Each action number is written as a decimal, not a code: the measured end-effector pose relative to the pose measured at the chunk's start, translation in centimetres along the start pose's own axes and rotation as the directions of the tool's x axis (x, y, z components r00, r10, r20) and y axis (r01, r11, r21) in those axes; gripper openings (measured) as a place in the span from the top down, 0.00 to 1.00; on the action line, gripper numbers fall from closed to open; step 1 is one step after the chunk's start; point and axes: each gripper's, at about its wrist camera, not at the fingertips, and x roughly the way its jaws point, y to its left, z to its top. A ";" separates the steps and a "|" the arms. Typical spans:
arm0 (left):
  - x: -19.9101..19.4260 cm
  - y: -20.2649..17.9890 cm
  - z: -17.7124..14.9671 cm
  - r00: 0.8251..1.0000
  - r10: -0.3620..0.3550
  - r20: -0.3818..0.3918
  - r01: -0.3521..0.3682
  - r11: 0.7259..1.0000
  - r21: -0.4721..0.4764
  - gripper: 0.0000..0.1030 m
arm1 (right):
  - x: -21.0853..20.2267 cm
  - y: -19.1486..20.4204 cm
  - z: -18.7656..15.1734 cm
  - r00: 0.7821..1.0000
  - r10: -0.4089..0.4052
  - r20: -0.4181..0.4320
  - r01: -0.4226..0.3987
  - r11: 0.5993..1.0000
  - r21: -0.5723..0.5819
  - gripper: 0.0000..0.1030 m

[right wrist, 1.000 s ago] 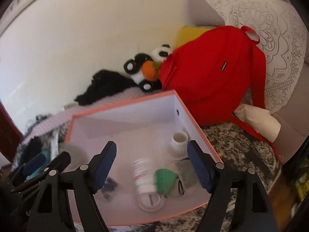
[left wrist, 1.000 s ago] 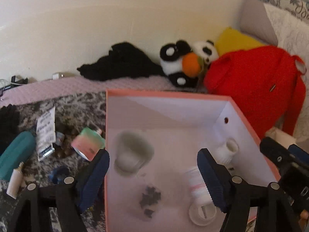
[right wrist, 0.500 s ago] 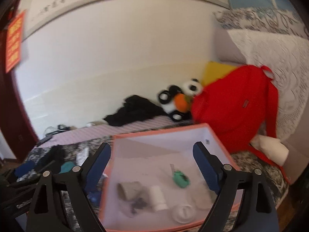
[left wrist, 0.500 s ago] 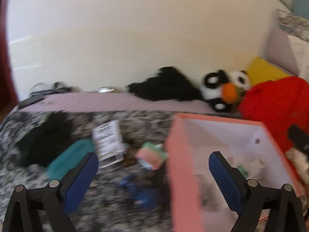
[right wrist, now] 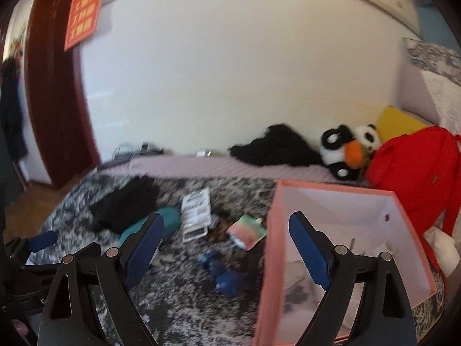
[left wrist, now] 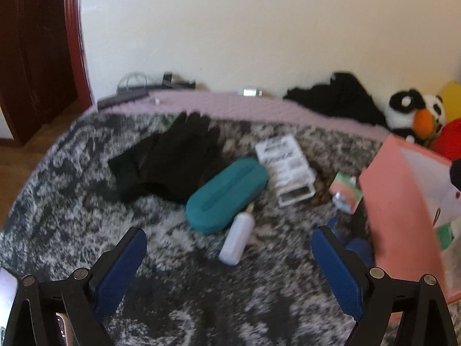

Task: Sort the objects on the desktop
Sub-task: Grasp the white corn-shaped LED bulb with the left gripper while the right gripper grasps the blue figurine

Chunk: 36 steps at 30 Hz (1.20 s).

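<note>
Sorting was partly done, as far as the views showed: your pink box [right wrist: 340,230] stood on the bed [left wrist: 72,201] toward its right side, and a few small items, too blurred to name, already lay on its white floor. Much was left outside it. The black gloves [left wrist: 170,155] lay toward the left side of the bed, with the teal case [left wrist: 227,193] touching their right edge and the small white bottle [left wrist: 237,239] just at the case's near end. The white printed packet [left wrist: 285,170] lay beside the case toward the box, the pink-and-green packet [left wrist: 345,193] sat just beside the box's left wall, and some dark blue things [right wrist: 227,274], blurred, lay near that wall's near corner. Your left gripper [left wrist: 227,262] hung above the bottle with its jaws spread wide and nothing between them. Your right gripper [right wrist: 224,248] was likewise released and empty, its jaws straddling the box's left wall from above. By my reading, the bottle or the case looked the likeliest next pick for your left hand.
</note>
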 end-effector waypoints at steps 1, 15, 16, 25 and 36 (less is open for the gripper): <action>0.7 0.4 -0.3 1.000 -0.002 -0.020 0.002 1.000 0.000 0.07 | 0.8 0.7 -0.2 1.000 -0.001 -0.022 0.000 1.000 -0.015 0.12; 10.8 1.3 -3.2 0.975 -0.071 -0.212 0.064 0.997 -0.037 0.07 | 13.8 2.7 -4.8 0.917 -0.106 -0.385 0.060 0.990 -0.131 0.12; 11.5 1.1 -3.3 0.971 -0.076 -0.226 0.069 0.997 -0.040 0.07 | 14.4 2.8 -5.2 0.908 -0.130 -0.399 0.074 0.986 -0.151 0.12; 15.7 -0.1 -3.3 0.962 -0.082 -0.261 0.065 0.995 -0.073 0.07 | 19.7 2.3 -7.9 0.838 -0.229 -0.494 0.142 0.968 -0.208 0.14; 18.5 -2.2 -3.0 0.982 0.072 -0.177 -0.075 0.997 -0.008 0.17 | 23.5 1.5 -10.2 0.801 -0.234 -0.551 0.133 0.967 -0.217 0.16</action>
